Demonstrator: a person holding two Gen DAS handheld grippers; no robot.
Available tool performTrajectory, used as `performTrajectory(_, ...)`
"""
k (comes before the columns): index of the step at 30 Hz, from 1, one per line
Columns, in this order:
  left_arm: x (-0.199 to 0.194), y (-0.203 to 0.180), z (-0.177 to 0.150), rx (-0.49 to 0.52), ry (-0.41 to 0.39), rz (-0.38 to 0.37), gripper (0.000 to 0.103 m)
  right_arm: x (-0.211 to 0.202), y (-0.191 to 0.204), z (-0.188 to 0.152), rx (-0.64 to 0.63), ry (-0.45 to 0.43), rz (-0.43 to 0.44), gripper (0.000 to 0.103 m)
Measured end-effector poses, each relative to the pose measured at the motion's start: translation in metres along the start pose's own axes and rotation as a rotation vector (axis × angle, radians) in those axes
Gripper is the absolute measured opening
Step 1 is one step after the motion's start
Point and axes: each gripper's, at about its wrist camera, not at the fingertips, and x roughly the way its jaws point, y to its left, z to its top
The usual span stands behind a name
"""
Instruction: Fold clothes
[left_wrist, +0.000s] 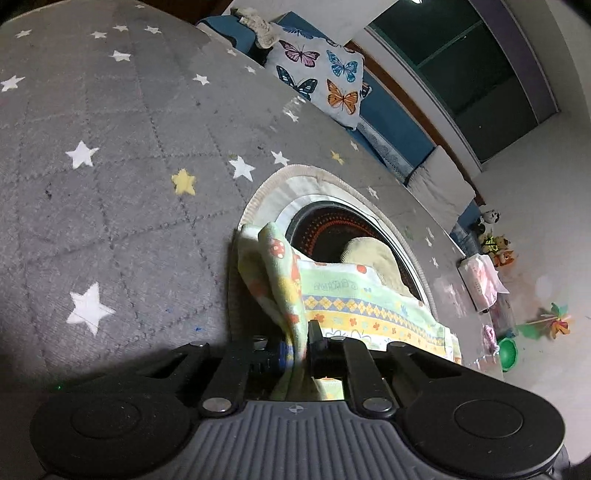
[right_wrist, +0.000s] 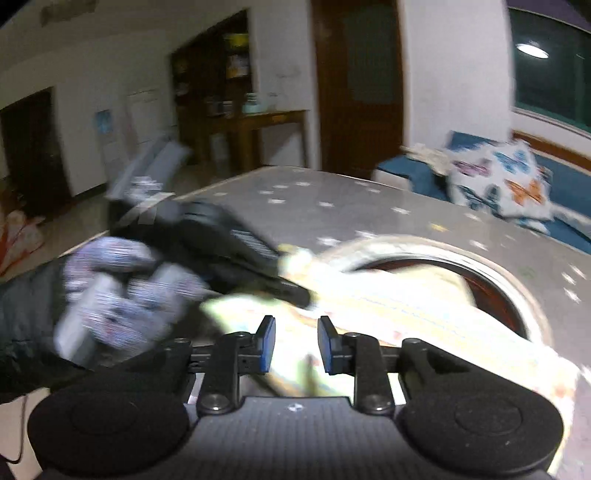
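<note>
The left gripper (left_wrist: 301, 343) is clamped on a bunched edge of a patterned cloth (left_wrist: 354, 306), pale green and yellow with orange flowers and a mushroom print; the fabric passes between the jaws and hangs down behind them. The rest of the cloth drapes over the near part of a round mat (left_wrist: 295, 184) with a dark centre, which lies on a grey star-print bed cover (left_wrist: 110, 147). A second, plain cream garment (left_wrist: 373, 254) lies on the mat just beyond the cloth.

The right gripper (right_wrist: 296, 343) stands part-open over the same cloth (right_wrist: 424, 306), nothing between its blue pads (right_wrist: 267, 341). This view is motion-blurred. A gloved hand (right_wrist: 122, 288) carrying the left gripper shows at its left.

Judgement: a fold or a spreading-out is under way; the pictures do not settle which. For a clean result, the right gripper should close on the matching corner or edge along the same side as the left, both taking a single layer, so the cloth is carried taut and level. The bunching at the left jaws risks a skewed crease. The cream garment should stay clear of the fold
</note>
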Motion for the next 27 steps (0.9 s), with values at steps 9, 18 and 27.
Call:
performTrajectory(9,0.0,-0.01,-0.003,0.059,-0.021,0.04,0.012,-0.004,-0.093,-0.035,0.198,0.066,-0.278,0.024)
performTrajectory(18,0.001,-0.018,-0.004,0.113,-0.032,0.076,0.012,-0.012,-0.136,-0.045,0.259,0.023,-0.458,0.041)
performTrajectory(27,0.003,-0.024,-0.006,0.165,-0.045,0.105,0.012,-0.009,-0.153,-0.05,0.361,0.014,-0.502,0.055)
